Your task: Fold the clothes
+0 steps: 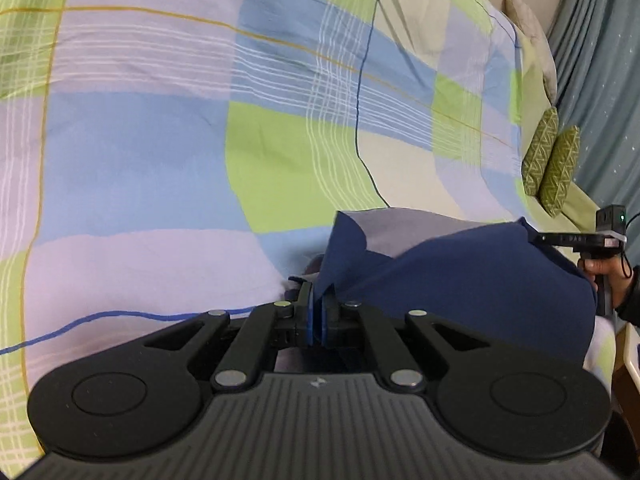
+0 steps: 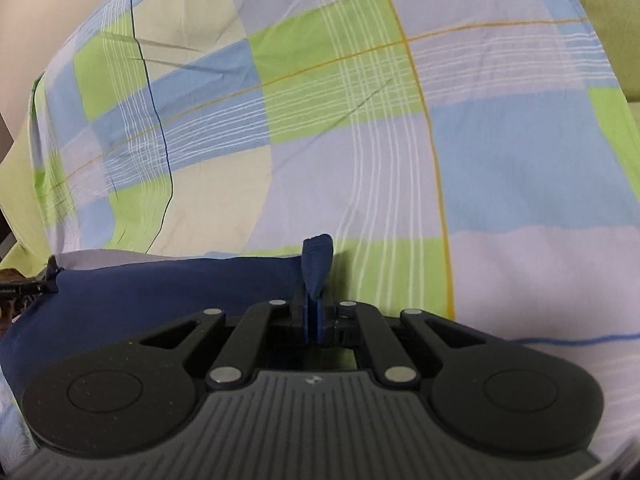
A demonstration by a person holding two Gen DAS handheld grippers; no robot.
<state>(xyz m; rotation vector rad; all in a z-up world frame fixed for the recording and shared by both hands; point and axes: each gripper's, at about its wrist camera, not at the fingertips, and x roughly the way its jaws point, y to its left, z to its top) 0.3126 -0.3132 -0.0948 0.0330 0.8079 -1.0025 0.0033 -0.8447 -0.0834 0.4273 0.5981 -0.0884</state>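
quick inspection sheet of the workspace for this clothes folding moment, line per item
surface: bed under a plaid cover in green, blue and lilac, with a few creases
job's things: one navy garment, held up along its edge between the two grippers, the rest draping down toward the cover
clutter: nothing seen on the cover
grippers: left gripper shut on a bunched fold of the garment; right gripper shut on another edge, a tuft of cloth poking above its fingertips
cables: a thin dark cable by the small camera on the right gripper, seen from the left wrist
surroundings: two green patterned cushions, a pale pillow, grey-blue curtain
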